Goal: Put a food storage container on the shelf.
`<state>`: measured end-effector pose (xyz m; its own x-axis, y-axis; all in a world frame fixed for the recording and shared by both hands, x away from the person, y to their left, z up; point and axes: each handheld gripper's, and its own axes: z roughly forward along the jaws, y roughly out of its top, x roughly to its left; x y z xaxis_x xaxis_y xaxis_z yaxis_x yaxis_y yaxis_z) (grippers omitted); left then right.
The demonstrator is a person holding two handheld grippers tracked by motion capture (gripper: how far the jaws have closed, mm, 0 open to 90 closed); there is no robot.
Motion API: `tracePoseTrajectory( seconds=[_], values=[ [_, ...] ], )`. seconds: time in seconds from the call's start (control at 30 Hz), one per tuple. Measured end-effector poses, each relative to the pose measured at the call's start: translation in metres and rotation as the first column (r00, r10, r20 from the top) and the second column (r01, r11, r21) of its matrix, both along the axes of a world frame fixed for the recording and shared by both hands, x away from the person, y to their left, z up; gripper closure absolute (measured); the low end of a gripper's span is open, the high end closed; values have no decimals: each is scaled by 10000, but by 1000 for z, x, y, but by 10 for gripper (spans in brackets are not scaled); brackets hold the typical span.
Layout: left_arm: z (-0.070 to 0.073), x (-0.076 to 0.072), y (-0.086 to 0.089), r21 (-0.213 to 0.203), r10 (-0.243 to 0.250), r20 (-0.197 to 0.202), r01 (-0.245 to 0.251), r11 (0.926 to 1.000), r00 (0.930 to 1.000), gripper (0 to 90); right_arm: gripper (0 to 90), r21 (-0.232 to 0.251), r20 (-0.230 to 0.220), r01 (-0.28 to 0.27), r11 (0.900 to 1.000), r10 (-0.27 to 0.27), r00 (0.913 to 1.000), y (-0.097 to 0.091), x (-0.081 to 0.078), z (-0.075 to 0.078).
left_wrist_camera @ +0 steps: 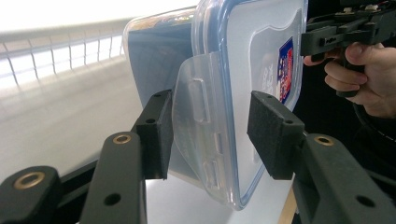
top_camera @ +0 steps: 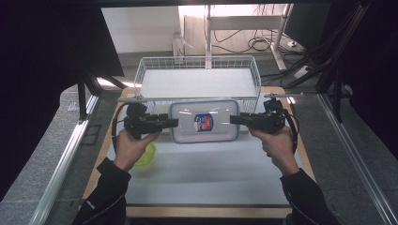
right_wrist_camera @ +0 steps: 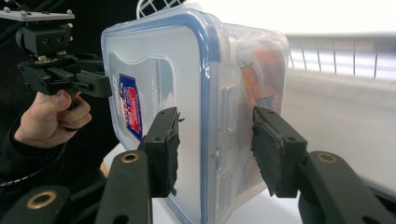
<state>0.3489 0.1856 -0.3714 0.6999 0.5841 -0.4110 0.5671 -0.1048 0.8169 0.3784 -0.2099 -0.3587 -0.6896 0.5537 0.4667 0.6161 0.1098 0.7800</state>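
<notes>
White matting covers the table (top_camera: 202, 183), which has a wooden edge; dark screens stand on both sides and cables lie on the floor behind; a white wire basket (top_camera: 197, 77) sits at the far end of the table.

Plastic box (top_camera: 204, 121): rectangular, rounded corners, clear body, clear lid with a blue rim and a red and blue label at its centre; it sits between the 2 grippers, in front of the basket's near wall; long axis runs left to right across the high view, lid facing up toward that camera; orange contents show faintly through the wall in the right gripper view.

Left gripper (top_camera: 174, 123): held in the left hand (top_camera: 131, 147), pointing right at the box's left short end; its 2 black foam pads straddle the clear latch flap (left_wrist_camera: 201, 121); one pad lies against the box body, the other stands just off the lid face, so I cannot tell whether the grip is firm.

Right gripper (top_camera: 233, 120): held in the right hand (top_camera: 278, 146), pointing left at the opposite short end; jaws set partway, 1 worn pad on the lid side, 1 on the body side of the latch; pad contact cannot be told.

Green round item (top_camera: 146, 155): on the matting, partly hidden under the left hand.
</notes>
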Motion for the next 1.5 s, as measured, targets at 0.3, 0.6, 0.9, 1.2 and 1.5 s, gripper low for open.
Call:
tracePoseTrajectory(
  seconds=[0.3,0.6,0.9,1.2,1.5],
  values=[
    [25,18,11,-88,96,67,-95,9999,9999,517,534,113,235,91,9999,-93,9997,12,19,29],
    [41,38,20,-210,181,167,-177,9996,9997,518,533,268,290,159,9995,-167,9994,21,41,47],
    [58,66,22,-286,267,318,-257,9993,9991,519,532,633,162,355,9974,-366,9992,23,66,56],
    [61,93,25,-632,350,319,-329,9975,9989,521,530,853,-25,611,9945,-611,9981,23,91,59],
    [58,112,23,-624,503,111,-495,9968,9987,519,527,954,-256,852,9918,-831,9962,23,112,58]
  ],
)
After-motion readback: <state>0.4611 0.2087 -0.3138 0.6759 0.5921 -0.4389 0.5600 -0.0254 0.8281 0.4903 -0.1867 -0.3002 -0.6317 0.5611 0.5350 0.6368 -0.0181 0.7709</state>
